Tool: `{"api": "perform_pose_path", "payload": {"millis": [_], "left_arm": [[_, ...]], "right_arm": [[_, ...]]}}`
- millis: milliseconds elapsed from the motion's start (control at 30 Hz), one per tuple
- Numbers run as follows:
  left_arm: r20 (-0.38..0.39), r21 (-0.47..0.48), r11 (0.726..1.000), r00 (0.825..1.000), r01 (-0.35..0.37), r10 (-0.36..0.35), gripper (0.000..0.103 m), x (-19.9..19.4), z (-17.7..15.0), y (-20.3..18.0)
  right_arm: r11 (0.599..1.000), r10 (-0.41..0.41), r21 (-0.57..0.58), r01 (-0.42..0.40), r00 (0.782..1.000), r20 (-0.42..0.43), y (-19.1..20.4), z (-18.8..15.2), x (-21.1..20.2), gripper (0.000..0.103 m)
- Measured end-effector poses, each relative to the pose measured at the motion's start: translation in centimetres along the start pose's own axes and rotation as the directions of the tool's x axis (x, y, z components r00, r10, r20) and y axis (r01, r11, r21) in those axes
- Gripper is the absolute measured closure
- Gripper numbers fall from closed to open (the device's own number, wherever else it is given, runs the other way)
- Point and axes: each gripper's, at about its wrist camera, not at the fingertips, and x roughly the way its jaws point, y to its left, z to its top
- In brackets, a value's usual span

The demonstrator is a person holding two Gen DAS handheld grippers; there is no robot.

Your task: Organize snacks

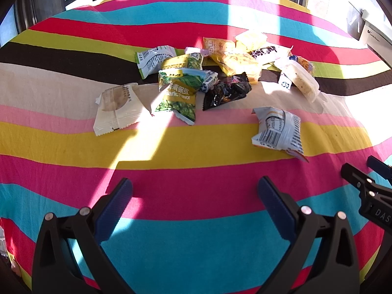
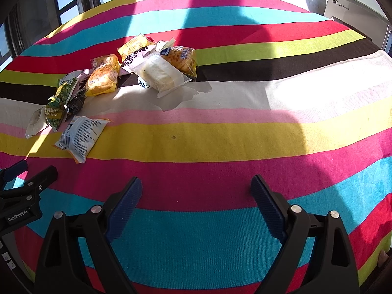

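Several snack packets lie in a loose heap on a striped cloth. In the left wrist view a green garlic-pea bag (image 1: 177, 95) sits mid-heap, a cream packet (image 1: 117, 109) to its left, a black packet (image 1: 225, 93) to its right, and a white barcode packet (image 1: 279, 129) nearest me. A clear-wrapped white cake (image 2: 160, 74) and yellow bread packets (image 2: 103, 78) show in the right wrist view. My left gripper (image 1: 194, 187) hovers open, short of the heap, holding nothing. My right gripper (image 2: 196, 186) is open over bare cloth, the heap far to its left.
The striped tablecloth (image 2: 245, 132) covers the whole table; its right half holds no packets. A white appliance (image 2: 348, 7) stands beyond the far right edge. Windows run along the back. Each gripper appears at the other view's edge, the right gripper (image 1: 367, 183) and the left gripper (image 2: 27, 186).
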Motion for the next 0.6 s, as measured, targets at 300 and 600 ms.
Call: {"api": "perform_pose_path", "payload": {"millis": [300, 600], "left_arm": [[-0.004, 0.001, 1.000, 1.000, 0.002, -0.002, 0.001, 0.4, 0.7, 0.0], [-0.004, 0.004, 1.000, 1.000, 0.003, -0.003, 0.001, 1.9, 2.5, -0.4]], "right_arm": [[1.000, 0.000, 0.003, 0.000, 1.000, -0.003, -0.3, 0.9, 1.0, 0.015], [1.000, -0.002, 0.003, 0.002, 1.000, -0.003, -0.3, 3.5, 3.1, 0.015]]}}
